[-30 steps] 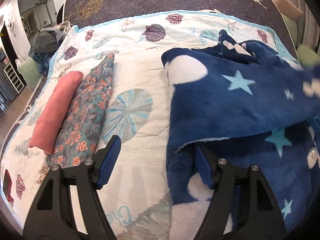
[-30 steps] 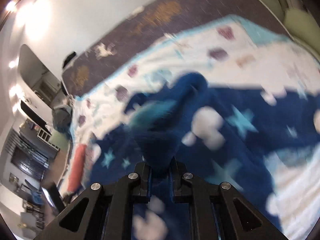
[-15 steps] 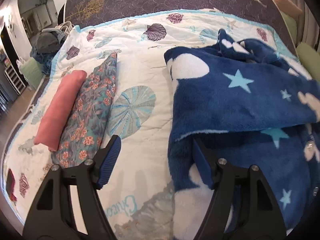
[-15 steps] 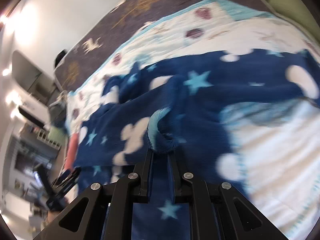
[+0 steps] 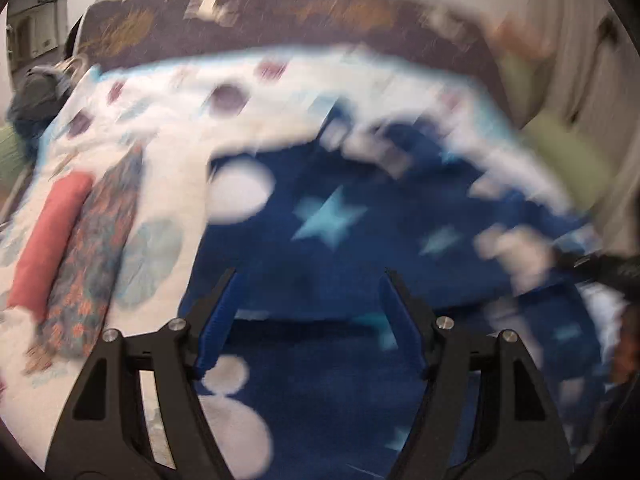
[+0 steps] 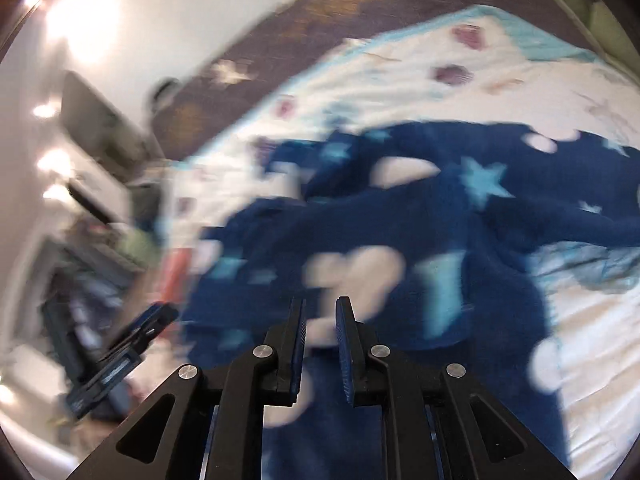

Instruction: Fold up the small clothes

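A dark blue fleece garment [image 5: 340, 248] with pale stars and white blobs lies spread on the shell-print quilt [image 5: 172, 148], its upper layer folded over the lower one. My left gripper [image 5: 308, 312] is open, its blue pads wide apart just above the fleece, nothing pinched. The view is blurred. In the right wrist view the same fleece [image 6: 460, 232] fills the middle. My right gripper [image 6: 320, 332] hovers low over it. Its jaws are opening, a narrow gap between the pads and no cloth in it. The left gripper [image 6: 132, 340] shows at that view's left edge.
A rolled pink garment [image 5: 48, 240] and a folded floral one [image 5: 96, 256] lie side by side at the quilt's left. A dark patterned blanket [image 5: 280, 12] covers the far end. Green cushions [image 5: 568, 152] sit at the right, and a clothes pile [image 5: 36, 92] at the far left.
The right gripper has let go of the fleece fold it was pinching, and the fold now lies flat. The left gripper has swung right, from the fleece's edge to over its middle.
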A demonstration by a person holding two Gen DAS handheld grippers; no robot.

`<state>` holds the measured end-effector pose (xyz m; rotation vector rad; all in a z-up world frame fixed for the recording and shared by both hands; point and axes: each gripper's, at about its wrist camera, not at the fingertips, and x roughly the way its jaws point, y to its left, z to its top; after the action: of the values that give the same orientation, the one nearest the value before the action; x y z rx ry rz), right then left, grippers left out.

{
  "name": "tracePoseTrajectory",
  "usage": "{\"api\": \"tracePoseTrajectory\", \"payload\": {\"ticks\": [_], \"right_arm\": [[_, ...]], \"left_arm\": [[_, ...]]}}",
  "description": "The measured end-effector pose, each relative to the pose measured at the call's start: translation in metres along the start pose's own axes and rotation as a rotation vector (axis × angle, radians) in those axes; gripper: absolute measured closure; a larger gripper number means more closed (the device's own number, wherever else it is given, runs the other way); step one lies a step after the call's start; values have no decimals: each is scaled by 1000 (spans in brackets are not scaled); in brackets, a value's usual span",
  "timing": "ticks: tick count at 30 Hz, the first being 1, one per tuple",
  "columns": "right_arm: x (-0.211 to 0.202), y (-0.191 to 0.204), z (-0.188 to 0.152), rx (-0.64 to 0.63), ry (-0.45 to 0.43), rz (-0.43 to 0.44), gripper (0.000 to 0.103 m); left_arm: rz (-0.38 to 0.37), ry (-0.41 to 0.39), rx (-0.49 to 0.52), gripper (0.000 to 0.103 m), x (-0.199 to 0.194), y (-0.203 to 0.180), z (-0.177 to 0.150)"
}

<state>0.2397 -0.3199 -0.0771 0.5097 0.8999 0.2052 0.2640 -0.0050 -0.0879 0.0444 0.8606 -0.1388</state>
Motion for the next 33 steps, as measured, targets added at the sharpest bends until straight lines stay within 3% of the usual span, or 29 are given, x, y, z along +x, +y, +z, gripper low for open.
{"api": "tracePoseTrajectory", "payload": {"ticks": [1, 2, 5, 8, 11, 12, 13, 18, 21, 26, 29, 30, 33], "right_arm": [[7, -13, -1, 29, 3, -88, 92], [13, -34, -4, 78, 18, -129, 99], [1, -75, -13, 205, 36, 57, 100], [-36, -97, -15, 227, -53, 57, 93], [-74, -135, -14, 327, -170, 14, 63], [-81, -150, -14, 376, -196, -2, 47], [-90, -164, -15, 435, -222, -16, 41], [-108, -234, -25, 691, -292, 31, 40], [-103, -257, -25, 775, -303, 24, 40], [-110, -294, -21, 910, -408, -33, 40], [-118, -314, -19, 970, -463, -100, 40], [-118, -316, -16, 973, -472, -115, 42], [-116, -316, -6, 919, -468, -140, 93]], "left_arm": [[35, 69, -13, 31, 20, 6, -8], [-4, 51, -35, 31, 24, 12, -15], [-18, 12, -35, 31, 10, 13, -12], [-52, -40, -22, 32, -10, 1, -7], [-134, -101, 28, 31, -30, -21, 0], [-146, -117, 57, 31, -35, -34, 3], [-161, -123, 76, 31, -36, -42, 5], [-214, -106, 127, 31, -23, -82, 13], [-293, -62, 108, 31, -7, -98, 15], [-244, 18, 143, 31, 20, -117, 3], [-234, 16, 159, 26, 26, -121, -4], [-228, 14, 169, 24, 26, -122, -5], [-208, -1, 189, 23, 25, -126, -8]]}}
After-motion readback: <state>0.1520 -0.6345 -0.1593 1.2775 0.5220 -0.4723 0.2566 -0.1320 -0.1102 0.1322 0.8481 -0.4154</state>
